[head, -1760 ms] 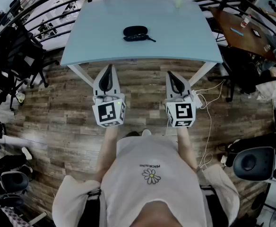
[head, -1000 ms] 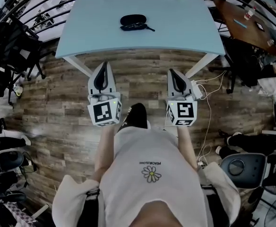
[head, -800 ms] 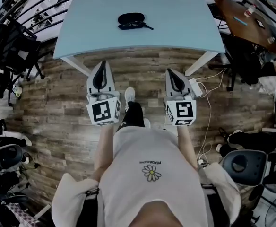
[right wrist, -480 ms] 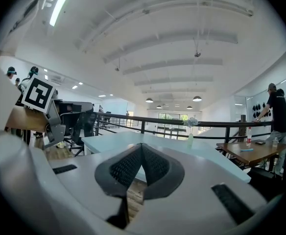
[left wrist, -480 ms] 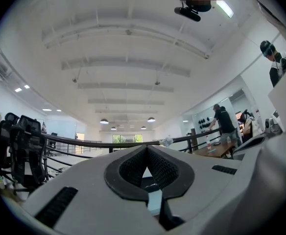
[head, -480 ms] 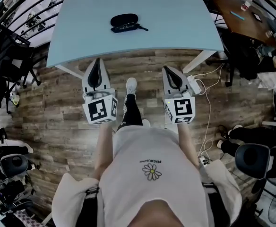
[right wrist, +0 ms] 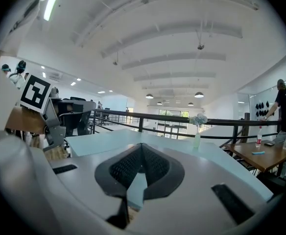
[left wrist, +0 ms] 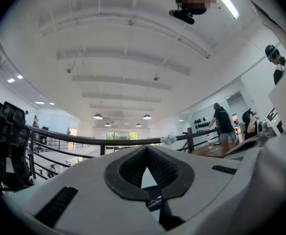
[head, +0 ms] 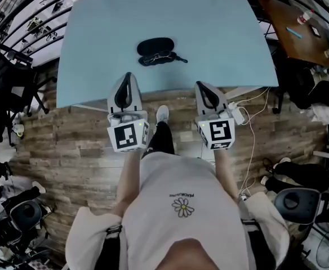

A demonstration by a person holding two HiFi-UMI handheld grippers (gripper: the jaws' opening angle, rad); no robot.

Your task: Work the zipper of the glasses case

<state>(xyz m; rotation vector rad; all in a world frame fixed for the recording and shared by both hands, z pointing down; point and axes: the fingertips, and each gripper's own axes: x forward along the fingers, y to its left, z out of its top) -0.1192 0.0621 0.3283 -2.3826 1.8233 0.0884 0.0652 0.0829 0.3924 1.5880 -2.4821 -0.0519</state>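
Room: an open loft hall with white ceiling beams is seen; a dark railing (right wrist: 182, 117) runs behind the table.
Floor: wood planks (head: 69, 145) are seen under the person, with a white cable (head: 250, 145) trailing at the right.
Surface: a light blue table (head: 102, 44) is spread ahead of the person, mostly bare.
Glasses case: the black glasses case (head: 156, 48) is laid flat on the table's near half, with a thin dark pull strap (head: 181, 59) stretched out to its right. The zipper itself is too small to be read.
Left gripper: the left gripper (head: 127, 80) is held in the air, its tips overlapping the table's near edge in the head view. In the left gripper view its jaws are closed tip to tip, and nothing is gripped.
Right gripper: the right gripper (head: 203, 89) is held level beside the left one. Its jaws are likewise pressed together at the tips and are empty.
Spacing: the case is found ahead of the grippers, nearer the left one, and is touched by neither.
Far edge: a small vase of pale flowers (right wrist: 197, 131) is stood at the table's far side.
Beyond: a brown table (head: 299, 27) is placed to the right.
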